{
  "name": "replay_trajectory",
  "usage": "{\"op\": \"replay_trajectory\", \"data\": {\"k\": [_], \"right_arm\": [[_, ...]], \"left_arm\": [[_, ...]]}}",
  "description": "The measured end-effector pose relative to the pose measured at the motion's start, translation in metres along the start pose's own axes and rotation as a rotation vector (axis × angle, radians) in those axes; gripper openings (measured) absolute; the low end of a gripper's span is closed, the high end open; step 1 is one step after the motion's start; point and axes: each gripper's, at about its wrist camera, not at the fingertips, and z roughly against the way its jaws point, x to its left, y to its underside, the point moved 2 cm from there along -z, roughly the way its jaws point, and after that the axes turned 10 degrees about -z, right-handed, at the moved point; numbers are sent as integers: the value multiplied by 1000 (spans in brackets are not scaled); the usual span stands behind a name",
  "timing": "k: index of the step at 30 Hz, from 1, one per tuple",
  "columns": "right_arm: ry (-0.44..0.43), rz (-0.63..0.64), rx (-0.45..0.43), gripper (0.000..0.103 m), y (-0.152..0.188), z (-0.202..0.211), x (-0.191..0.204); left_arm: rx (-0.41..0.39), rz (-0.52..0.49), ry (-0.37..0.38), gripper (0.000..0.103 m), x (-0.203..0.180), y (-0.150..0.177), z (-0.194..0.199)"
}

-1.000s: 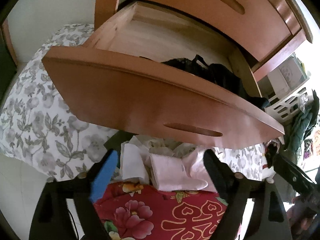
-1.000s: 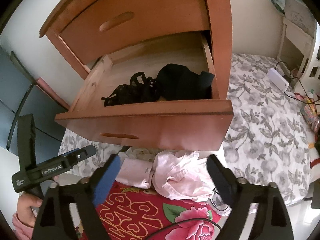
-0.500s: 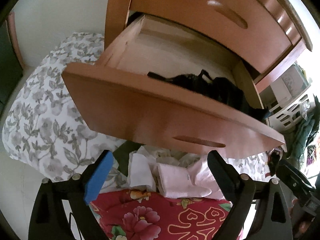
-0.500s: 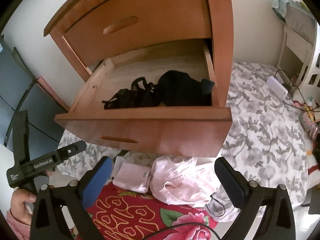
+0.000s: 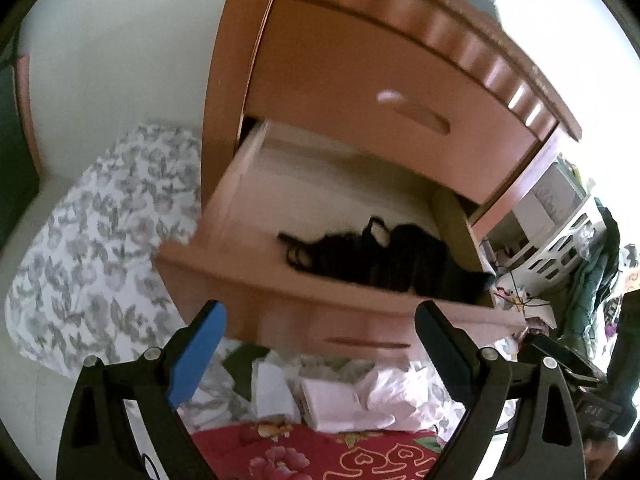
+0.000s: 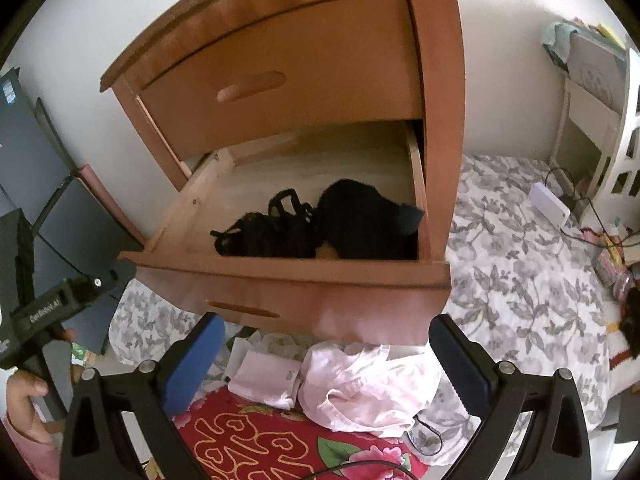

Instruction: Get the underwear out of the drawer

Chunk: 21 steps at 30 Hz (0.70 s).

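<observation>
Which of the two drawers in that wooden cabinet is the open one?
The lower drawer is pulled out, with black underwear lying inside. The upper drawer sits flush and shut.

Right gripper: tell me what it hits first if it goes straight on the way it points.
Probably the open drawer's front panel, or just over its rim the black underwear inside. The right gripper is open and empty; depth is hard to judge through the fisheye.

I see black underwear [image 6: 320, 224] in the orange-brown wooden drawer [image 6: 296, 276], pale pink clothes [image 6: 360, 388] on a red flowered blanket [image 6: 256, 440], and a white bedsheet [image 6: 520, 264] with grey leaf print.
</observation>
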Motion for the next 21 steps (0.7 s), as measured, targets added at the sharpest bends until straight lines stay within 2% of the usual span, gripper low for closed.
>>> {"op": "replay_trajectory", "data": {"k": [3, 6, 11, 16, 18, 21], "right_arm": [[-9, 11, -21, 103, -9, 7, 4], [-7, 31, -43, 103, -21, 13, 8], [10, 71, -61, 103, -40, 16, 13], [23, 103, -82, 103, -66, 17, 17], [11, 121, -72, 103, -77, 13, 19], [-10, 122, -55, 103, -90, 9, 20]], "left_arm": [[-36, -35, -45, 95, 1, -14, 10], [-32, -60, -72, 95, 3, -27, 13], [-16, -93, -76, 95, 8, -45, 11], [15, -108, -19, 95, 8, -66, 3], [46, -93, 23, 95, 9, -74, -4], [99, -77, 41, 95, 9, -81, -17]]}}
